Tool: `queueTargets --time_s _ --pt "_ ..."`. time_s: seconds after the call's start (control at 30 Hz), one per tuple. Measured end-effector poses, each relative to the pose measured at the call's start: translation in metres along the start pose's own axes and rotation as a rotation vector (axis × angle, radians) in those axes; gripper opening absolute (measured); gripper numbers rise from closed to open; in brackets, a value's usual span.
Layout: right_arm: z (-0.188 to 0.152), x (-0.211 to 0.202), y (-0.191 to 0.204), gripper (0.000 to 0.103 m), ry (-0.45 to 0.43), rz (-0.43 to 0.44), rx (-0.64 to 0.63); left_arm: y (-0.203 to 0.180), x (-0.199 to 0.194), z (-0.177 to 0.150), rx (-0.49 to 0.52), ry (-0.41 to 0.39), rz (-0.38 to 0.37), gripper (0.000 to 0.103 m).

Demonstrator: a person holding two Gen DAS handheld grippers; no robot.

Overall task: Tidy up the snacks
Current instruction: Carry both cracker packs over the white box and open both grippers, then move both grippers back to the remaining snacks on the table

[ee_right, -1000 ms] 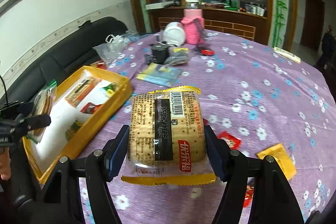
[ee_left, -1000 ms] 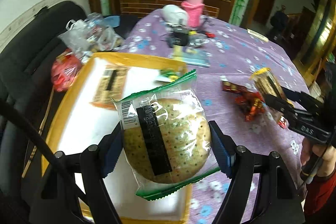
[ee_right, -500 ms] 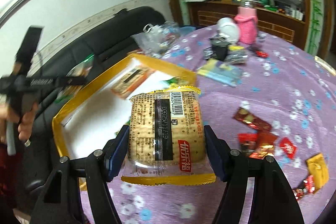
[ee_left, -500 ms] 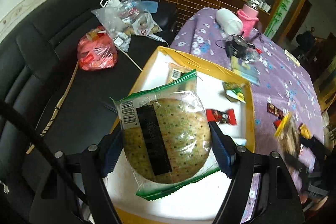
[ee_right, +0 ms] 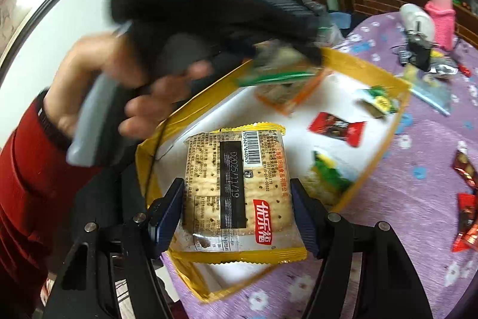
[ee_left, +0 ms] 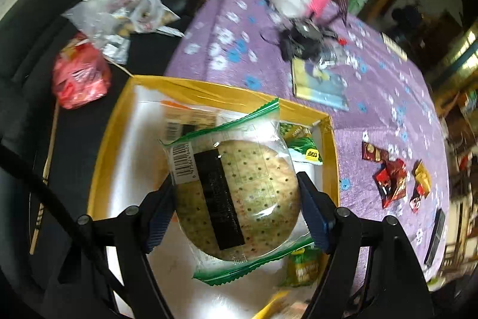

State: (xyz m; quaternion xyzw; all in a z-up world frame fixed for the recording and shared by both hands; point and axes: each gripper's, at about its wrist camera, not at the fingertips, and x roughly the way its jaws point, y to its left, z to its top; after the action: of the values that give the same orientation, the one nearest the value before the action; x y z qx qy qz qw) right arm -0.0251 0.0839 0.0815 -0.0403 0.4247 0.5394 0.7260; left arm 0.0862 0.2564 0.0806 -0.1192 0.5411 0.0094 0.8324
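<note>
Both grippers have swung over the yellow tray (ee_left: pixel 209 90). Left gripper (ee_left: pixel 236 208) clamps the green-edged cracker pack (ee_left: pixel 239 199), right gripper (ee_right: pixel 237 214) the yellow-edged cracker pack (ee_right: pixel 239 187), tray wall at 12 o'clock, poised to drop.

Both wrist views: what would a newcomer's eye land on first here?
The two cracker packs fill the foreground: a round green-edged pack clamped in the left gripper, a square yellow-edged pack clamped in the right gripper, both above the yellow tray. Next, red candy wrappers lie scattered on the purple flowered tablecloth beside the tray.
</note>
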Motion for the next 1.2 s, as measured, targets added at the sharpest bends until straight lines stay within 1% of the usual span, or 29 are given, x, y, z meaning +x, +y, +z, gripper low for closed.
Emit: queueTargets --time_s 0.13,0.37,0.53,0.67,0.73,0.83,0.87,1.03,1.2 --pt "-0.001 0.016 0.007 0.068 0.033 0.003 -0.029 -0.003 0.023 0.005 0.023 0.053 0.025 0.077" --pt "-0.007 0.043 0.016 0.068 0.098 -0.027 -0.088 -0.016 0.039 0.005 0.098 0.098 0.031 0.077" --pt "-0.008 0.051 0.025 0.068 0.108 -0.089 -0.14 -0.024 0.048 0.009 0.149 0.116 0.078 0.077" --pt "-0.008 0.058 0.028 0.068 0.111 -0.17 -0.169 -0.029 0.053 0.014 0.17 0.12 0.109 0.077" --pt "-0.008 0.06 0.029 0.068 0.111 -0.186 -0.177 -0.032 0.055 0.016 0.182 0.119 0.128 0.078" --pt "-0.009 0.065 0.034 0.069 0.114 -0.208 -0.199 -0.034 0.056 0.016 0.185 0.118 0.134 0.079" --pt "-0.017 0.062 0.04 0.069 0.113 -0.211 -0.206 -0.033 0.056 0.016 0.182 0.117 0.132 0.079" --pt "-0.021 0.064 0.048 0.069 0.106 -0.194 -0.197 -0.028 0.05 0.017 0.148 0.107 0.122 0.08" --pt "-0.022 0.044 0.045 0.079 0.068 -0.162 -0.172 -0.027 0.035 0.017 0.123 0.072 0.1 0.082"
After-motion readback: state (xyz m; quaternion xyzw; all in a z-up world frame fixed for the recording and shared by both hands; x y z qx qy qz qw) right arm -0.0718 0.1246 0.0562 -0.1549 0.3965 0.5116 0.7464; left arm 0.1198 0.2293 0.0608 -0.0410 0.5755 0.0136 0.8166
